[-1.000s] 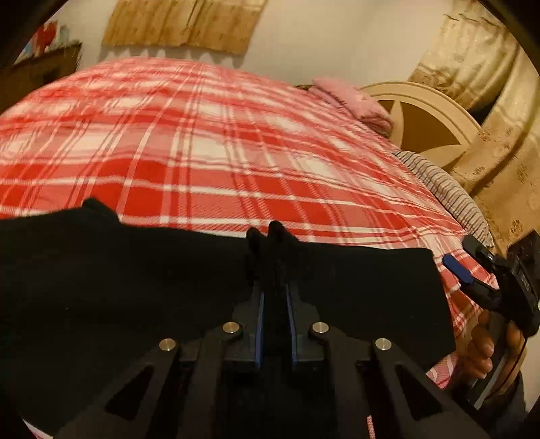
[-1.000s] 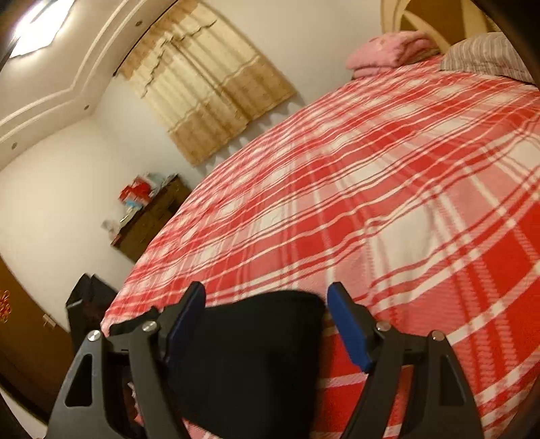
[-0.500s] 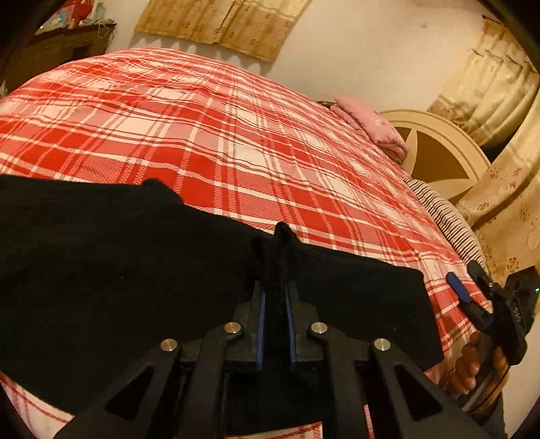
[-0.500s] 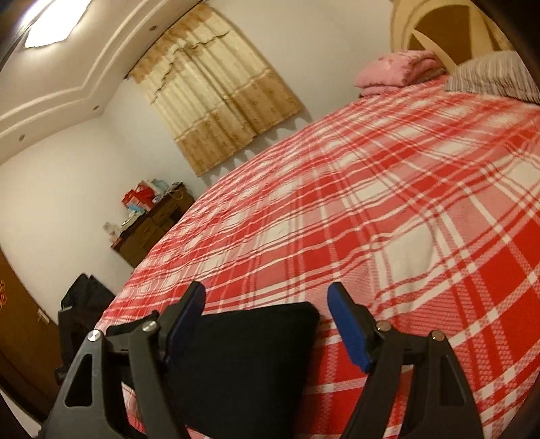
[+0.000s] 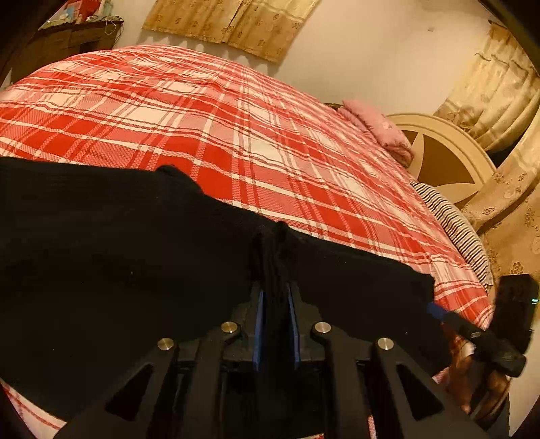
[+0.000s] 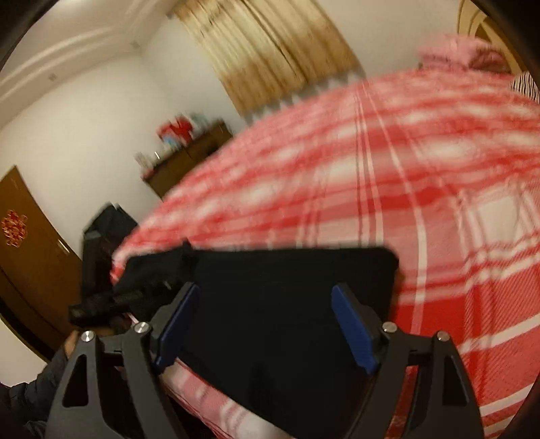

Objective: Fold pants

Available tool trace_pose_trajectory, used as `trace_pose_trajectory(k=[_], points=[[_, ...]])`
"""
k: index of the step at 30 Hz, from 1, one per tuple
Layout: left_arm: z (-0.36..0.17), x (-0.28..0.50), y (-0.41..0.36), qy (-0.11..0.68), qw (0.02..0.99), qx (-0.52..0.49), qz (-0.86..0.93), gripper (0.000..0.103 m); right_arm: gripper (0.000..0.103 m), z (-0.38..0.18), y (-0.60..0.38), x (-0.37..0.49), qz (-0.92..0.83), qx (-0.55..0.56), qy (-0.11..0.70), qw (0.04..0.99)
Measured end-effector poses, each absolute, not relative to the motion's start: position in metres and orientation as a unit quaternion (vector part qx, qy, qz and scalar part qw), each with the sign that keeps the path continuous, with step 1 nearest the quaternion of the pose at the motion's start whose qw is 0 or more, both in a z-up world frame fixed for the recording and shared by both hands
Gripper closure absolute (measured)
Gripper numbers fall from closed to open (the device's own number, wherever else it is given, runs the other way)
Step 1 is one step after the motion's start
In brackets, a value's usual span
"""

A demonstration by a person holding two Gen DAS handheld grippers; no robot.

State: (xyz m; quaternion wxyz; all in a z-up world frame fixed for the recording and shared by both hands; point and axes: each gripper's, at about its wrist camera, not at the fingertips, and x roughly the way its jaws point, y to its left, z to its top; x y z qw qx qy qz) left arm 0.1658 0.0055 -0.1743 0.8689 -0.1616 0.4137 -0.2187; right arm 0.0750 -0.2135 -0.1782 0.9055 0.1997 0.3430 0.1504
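Black pants (image 5: 118,256) lie spread across the near edge of a red and white plaid bed (image 5: 236,128). My left gripper (image 5: 275,250) is shut on a pinched fold of the pants near their middle. In the blurred right wrist view the pants (image 6: 287,304) lie between and below the fingers of my right gripper (image 6: 266,304), which is open and holds nothing. The right gripper also shows in the left wrist view (image 5: 472,331) at the pants' right end. The left gripper shows in the right wrist view (image 6: 135,290) at the pants' far left.
A folded pink blanket (image 5: 378,131) and a striped pillow (image 5: 452,226) lie by the cream headboard (image 5: 449,148). A dark wooden dresser (image 6: 189,158) stands against the wall beyond the bed. Curtains (image 5: 229,23) hang behind. A brown door (image 6: 30,256) is at the left.
My left gripper has lifted and drawn the pinched pants, so more black cloth fills its view. My right gripper has swung fast over the pants' end, staying open.
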Motion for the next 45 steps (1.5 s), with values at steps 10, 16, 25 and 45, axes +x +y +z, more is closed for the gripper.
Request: trace_pose_trajectory(k=[10, 16, 25, 45], points=[[-0.146, 0.137, 0.023, 0.352, 0.921, -0.086, -0.144, 0.040, 0.019, -0.168, -0.208, 0.066, 0.178, 0.192, 0.312, 0.913], [-0.171, 0.140, 0.014, 0.377, 0.918, -0.035, -0.121, 0.039, 0.019, -0.181, -0.161, 0.067, 0.264, 0.132, 0.366, 0.882], [-0.143, 0.136, 0.058, 0.347, 0.933, -0.021, -0.089, 0.039, 0.017, -0.182, -0.142, 0.061, 0.274, 0.089, 0.362, 0.887], [-0.161, 0.172, 0.262, 0.362, 0.923, -0.131, 0.008, 0.039, 0.014, -0.163, -0.168, 0.052, 0.212, 0.132, 0.283, 0.926]])
